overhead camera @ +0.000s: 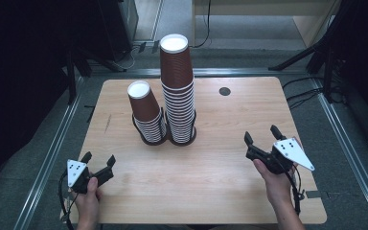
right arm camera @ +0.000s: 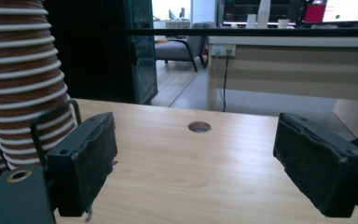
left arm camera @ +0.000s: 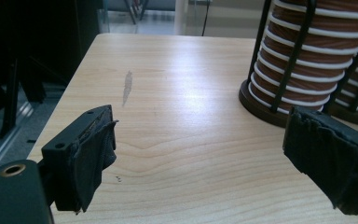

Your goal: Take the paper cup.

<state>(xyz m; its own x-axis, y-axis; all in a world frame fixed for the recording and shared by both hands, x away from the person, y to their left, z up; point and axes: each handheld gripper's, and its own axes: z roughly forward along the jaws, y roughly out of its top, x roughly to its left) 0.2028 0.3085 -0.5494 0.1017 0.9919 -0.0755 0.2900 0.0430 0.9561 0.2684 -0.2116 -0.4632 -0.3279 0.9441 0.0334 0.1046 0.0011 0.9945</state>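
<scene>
Cup stacks [overhead camera: 170, 96] block table [overhead camera: 211, 191] centre; near half lies open

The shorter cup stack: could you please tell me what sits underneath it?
The shorter cup stack stands in a black wire holder on the table, beside the taller stack. Its round base rim shows; the cups hide the base's middle.

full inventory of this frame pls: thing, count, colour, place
table: 1, light wood, centre
cable hole: 1, dark, far right of table top
cup stacks: 2, brown with white rims, table middle; left one shorter
stack holders: 2, black wire, around stack bases
scuff mark: 1, grey, left part of table
left gripper: 1, black, near left corner, open, empty
right gripper: 1, black, near right, open, empty
hands: 2, holding the grippers
</scene>
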